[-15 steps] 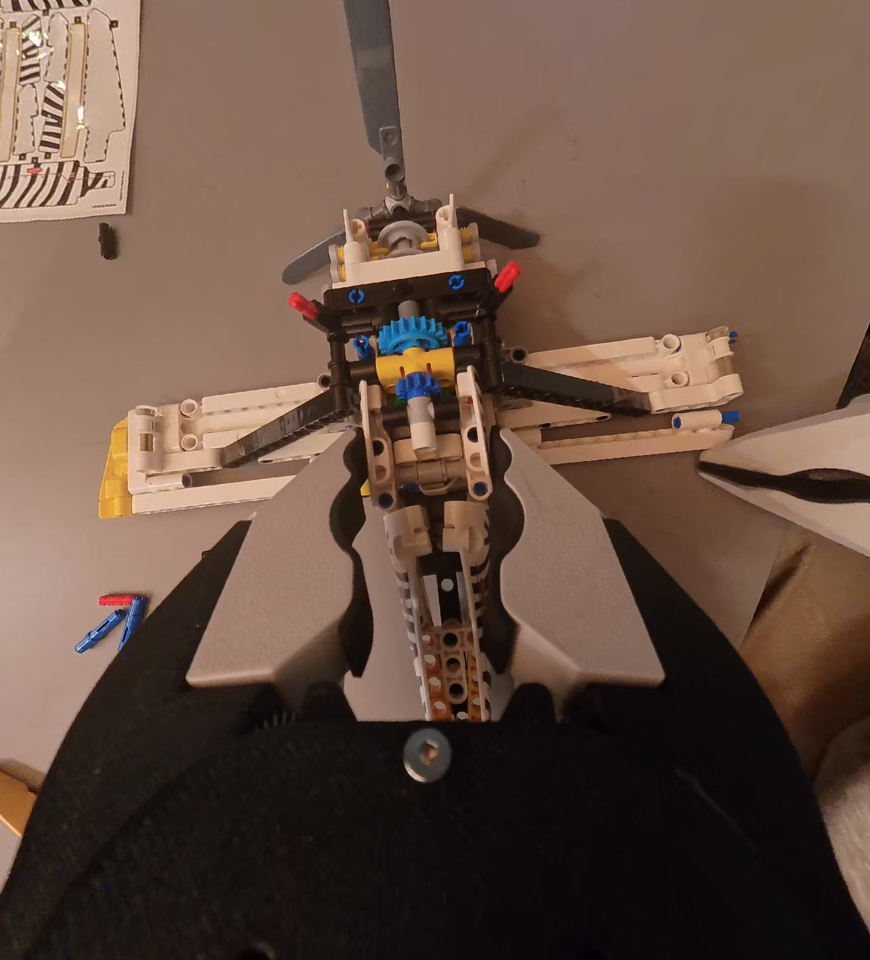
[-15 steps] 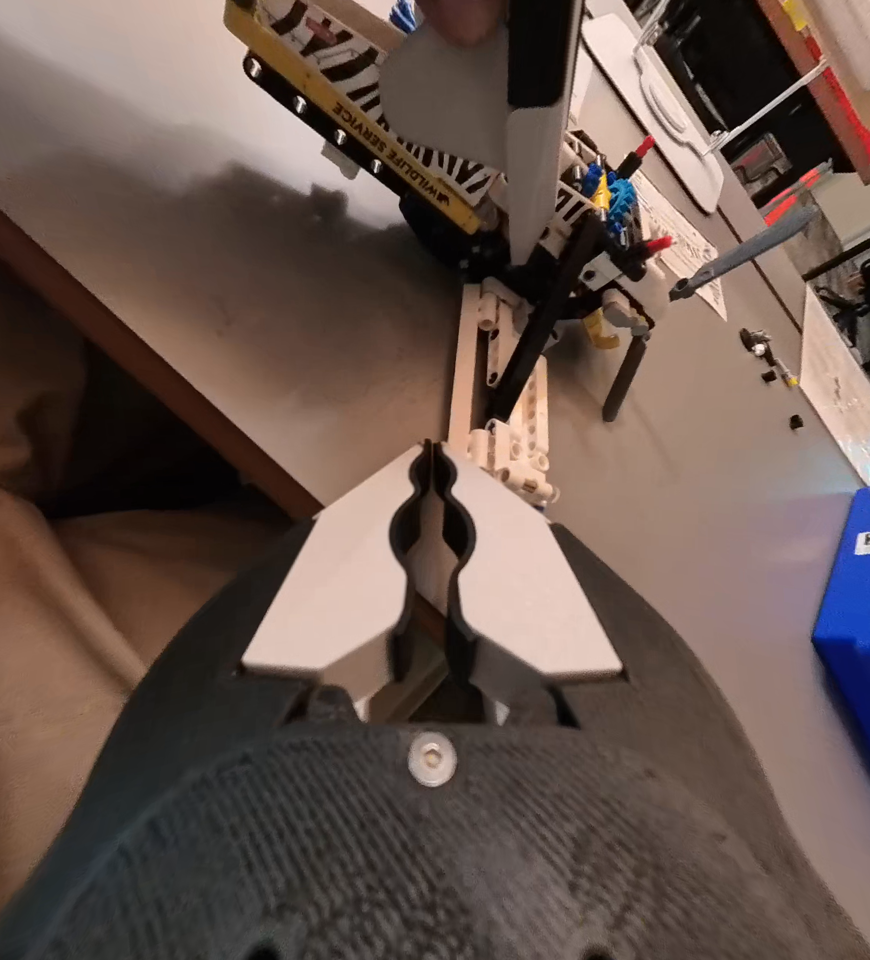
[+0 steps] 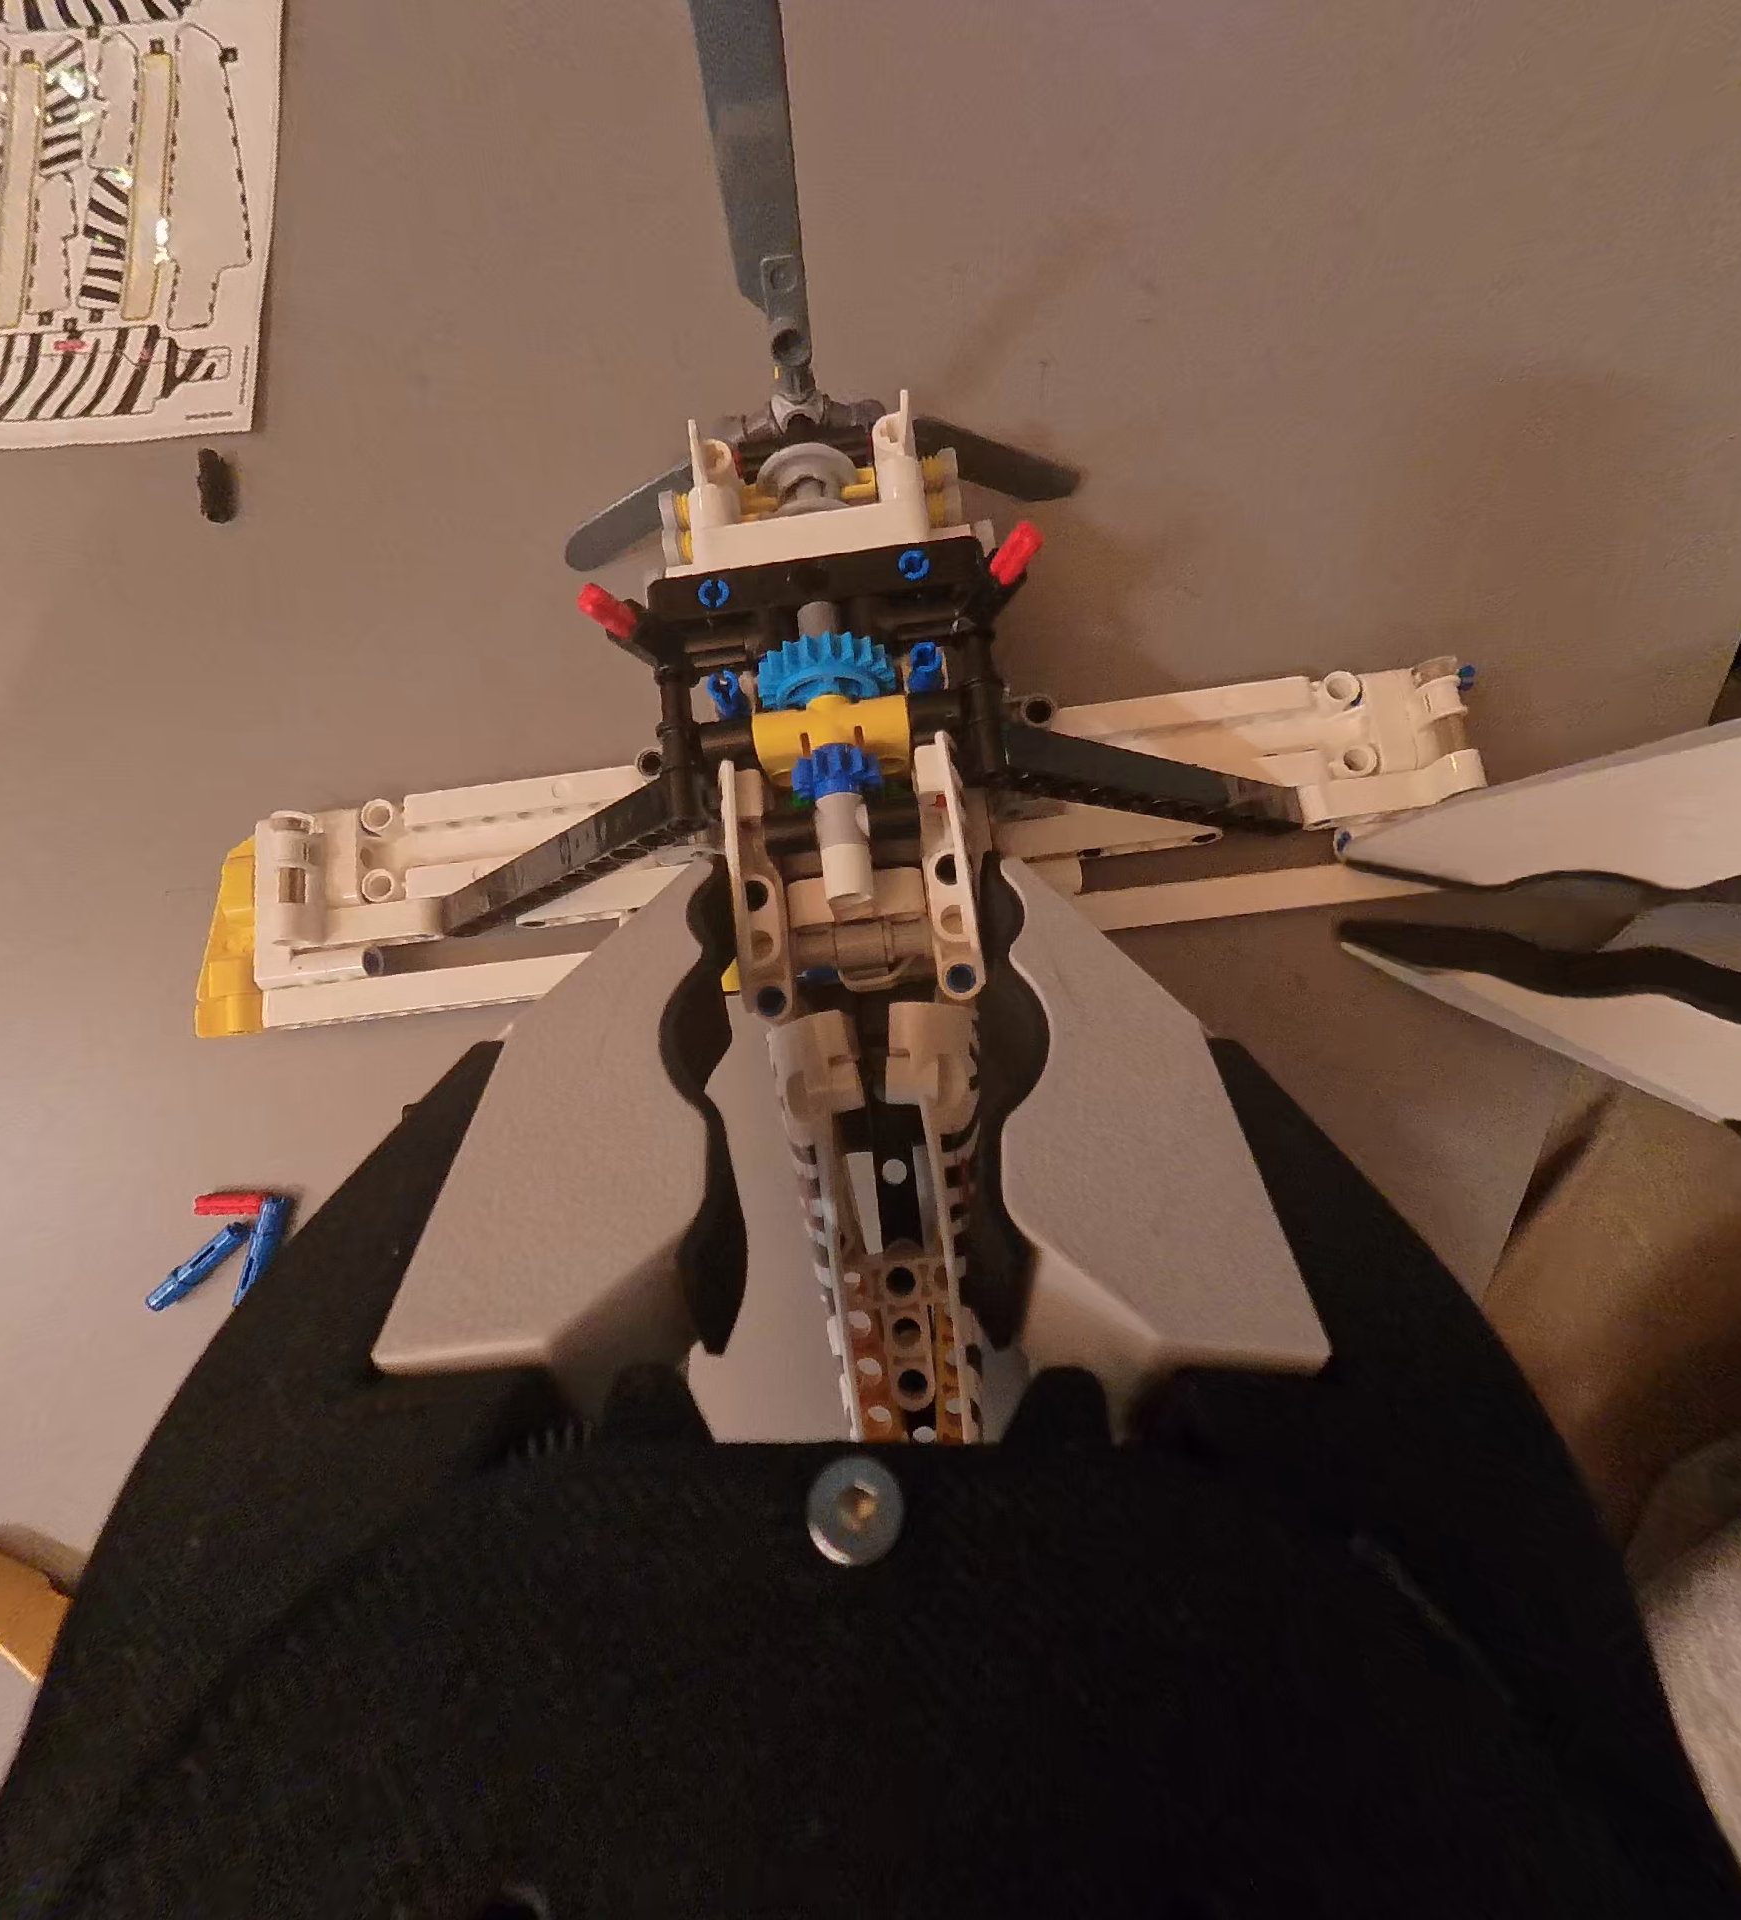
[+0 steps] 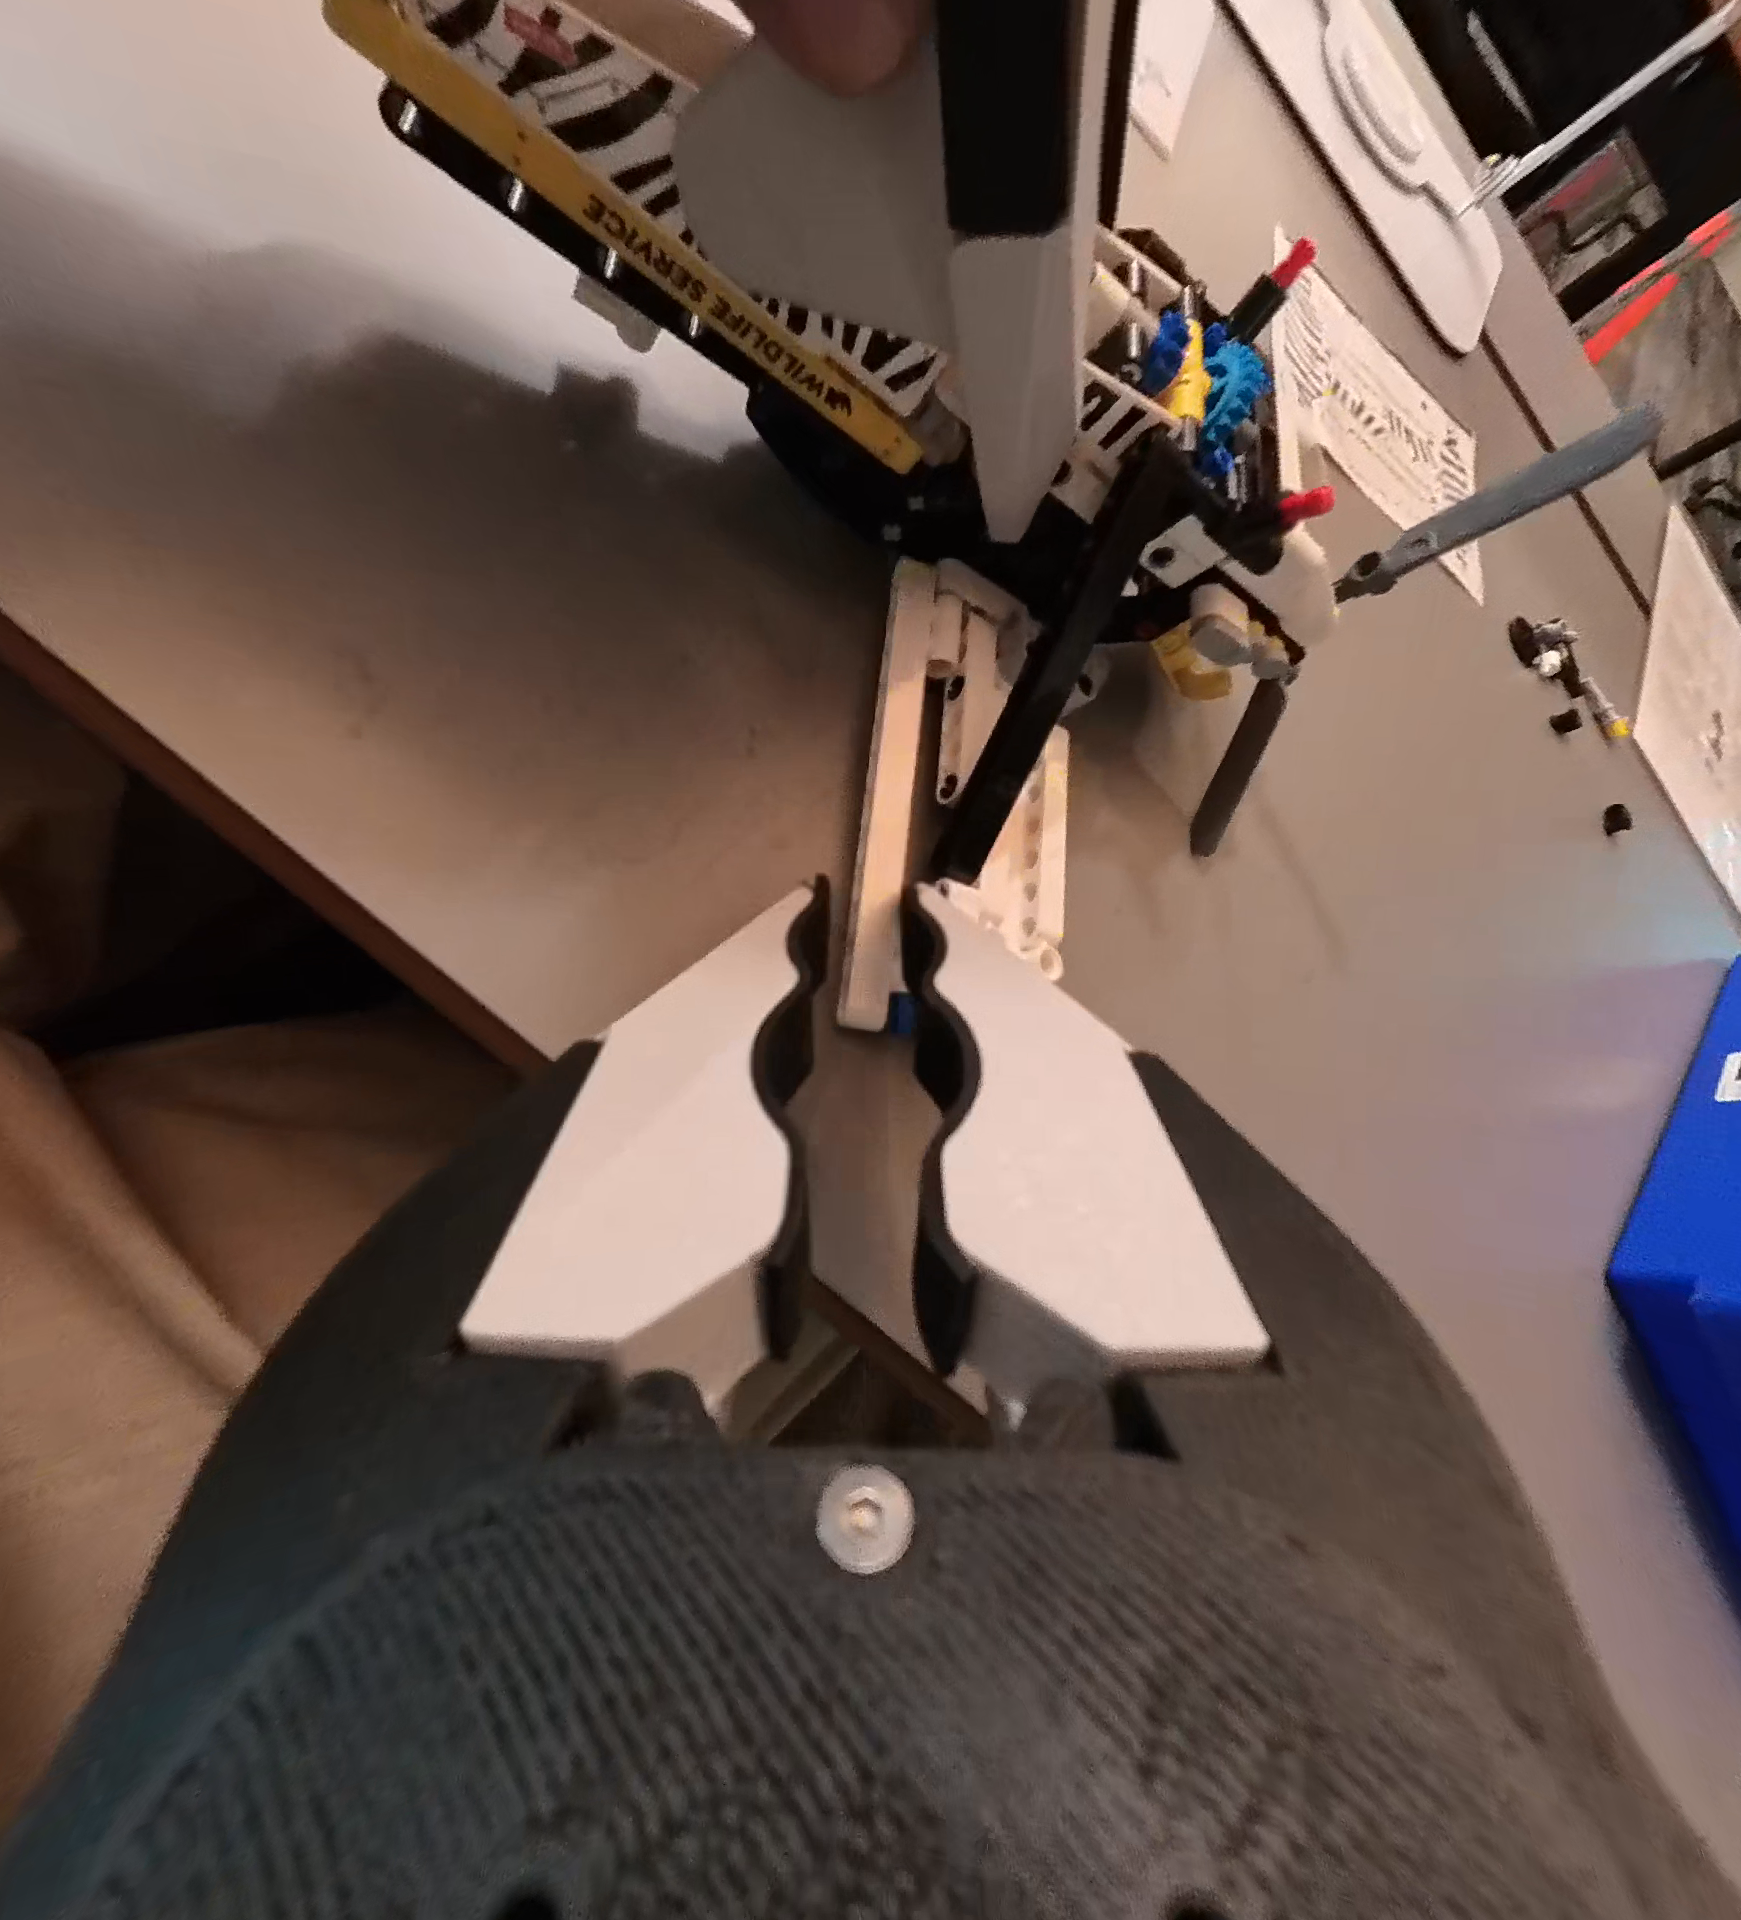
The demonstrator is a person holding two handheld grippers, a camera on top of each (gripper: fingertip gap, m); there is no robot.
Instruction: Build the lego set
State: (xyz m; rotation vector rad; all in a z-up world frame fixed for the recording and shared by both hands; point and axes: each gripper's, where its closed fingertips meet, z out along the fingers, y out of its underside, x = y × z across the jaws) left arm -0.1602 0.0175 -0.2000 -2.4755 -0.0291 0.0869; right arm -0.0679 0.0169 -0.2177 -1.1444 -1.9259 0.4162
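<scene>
Left wrist view: the left gripper (image 3: 850, 894) grasps the toy plane (image 3: 835, 748) by its tail boom, with the wings and nose resting on the grey table (image 3: 1261, 260). The right gripper (image 4: 866, 904) has its fingers parted around the tip of the white wing (image 4: 881, 831); whether they pinch it I cannot tell. The model looks light and stiff but likely to pop apart at its pins, so the boom and wing beams seem safer holds than the propeller (image 3: 752, 156).
</scene>
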